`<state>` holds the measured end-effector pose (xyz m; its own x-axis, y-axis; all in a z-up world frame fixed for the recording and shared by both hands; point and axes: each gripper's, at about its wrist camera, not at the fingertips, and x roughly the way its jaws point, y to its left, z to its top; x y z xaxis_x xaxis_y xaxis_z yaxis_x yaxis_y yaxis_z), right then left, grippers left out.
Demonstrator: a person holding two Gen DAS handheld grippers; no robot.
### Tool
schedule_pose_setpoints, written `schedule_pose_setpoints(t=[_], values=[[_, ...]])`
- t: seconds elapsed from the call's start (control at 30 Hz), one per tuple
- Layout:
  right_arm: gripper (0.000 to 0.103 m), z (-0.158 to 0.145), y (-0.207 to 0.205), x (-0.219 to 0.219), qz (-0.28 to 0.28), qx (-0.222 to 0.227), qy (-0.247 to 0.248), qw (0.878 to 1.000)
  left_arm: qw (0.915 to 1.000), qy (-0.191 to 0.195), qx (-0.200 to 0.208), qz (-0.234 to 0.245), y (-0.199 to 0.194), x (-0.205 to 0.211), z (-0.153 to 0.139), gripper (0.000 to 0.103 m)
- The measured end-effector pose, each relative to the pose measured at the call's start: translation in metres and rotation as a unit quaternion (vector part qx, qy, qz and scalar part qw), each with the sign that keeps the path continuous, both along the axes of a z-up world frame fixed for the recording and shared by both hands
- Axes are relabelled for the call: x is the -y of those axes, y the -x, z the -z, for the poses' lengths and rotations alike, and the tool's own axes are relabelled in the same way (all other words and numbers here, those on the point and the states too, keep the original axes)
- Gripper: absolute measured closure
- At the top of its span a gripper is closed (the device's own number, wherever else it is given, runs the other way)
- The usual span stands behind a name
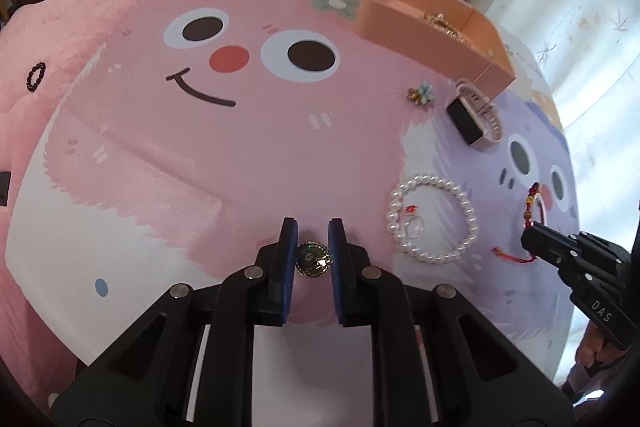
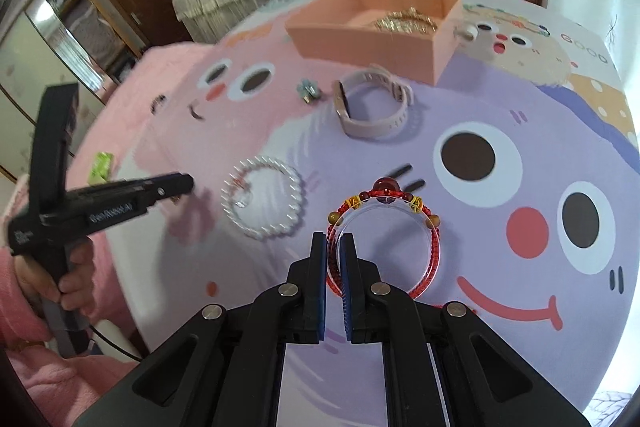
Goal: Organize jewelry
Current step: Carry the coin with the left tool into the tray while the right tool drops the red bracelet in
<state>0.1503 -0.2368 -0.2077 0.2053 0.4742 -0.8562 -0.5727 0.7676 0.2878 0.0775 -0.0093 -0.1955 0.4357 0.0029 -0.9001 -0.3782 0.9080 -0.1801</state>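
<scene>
The left gripper (image 1: 312, 245) is pinching a round brooch (image 1: 312, 259) near the bed's (image 1: 160, 187) front edge; the right gripper (image 2: 333, 259), nearly closed, is gripping the red bracelet (image 2: 386, 227). Both should be lifting straight, then carrying toward the pink box (image 2: 360, 39) at the far edge.

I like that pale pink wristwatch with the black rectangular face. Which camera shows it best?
The left wrist view: the pale pink wristwatch turns its black face to the camera there. The right wrist view shows it edge-on, mostly the looped strap.
</scene>
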Motion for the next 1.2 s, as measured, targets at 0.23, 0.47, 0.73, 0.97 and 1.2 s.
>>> schedule_pose_setpoints(t=[0.23, 0.47, 0.73, 0.97, 1.2], values=[[0.097, -0.023, 0.0, -0.003, 0.038, 0.023, -0.021, 0.999, 0.9983, -0.001, 0.026, 0.052, -0.01, 0.0, -0.038, 0.09], [0.097, -0.056, -0.012, -0.014, 0.094, 0.054, -0.036, 0.993, 0.9899, 0.007, 0.036, 0.137, -0.043, 0.001, -0.075, 0.09], [0.097, -0.096, -0.045, -0.041, 0.156, 0.092, -0.055, 0.982, 0.9732, 0.014, 0.052, 0.223, -0.096, -0.003, -0.113, 0.09], [0.097, -0.132, -0.081, -0.075, 0.176, 0.143, -0.063, 0.972, 0.9591, 0.024, 0.093, 0.266, -0.151, -0.014, -0.148, 0.09], [0.097, -0.144, -0.114, -0.095, 0.202, 0.167, -0.06, 0.963, 0.9477, 0.018, 0.121, 0.295, -0.211, -0.019, -0.161, 0.09]])
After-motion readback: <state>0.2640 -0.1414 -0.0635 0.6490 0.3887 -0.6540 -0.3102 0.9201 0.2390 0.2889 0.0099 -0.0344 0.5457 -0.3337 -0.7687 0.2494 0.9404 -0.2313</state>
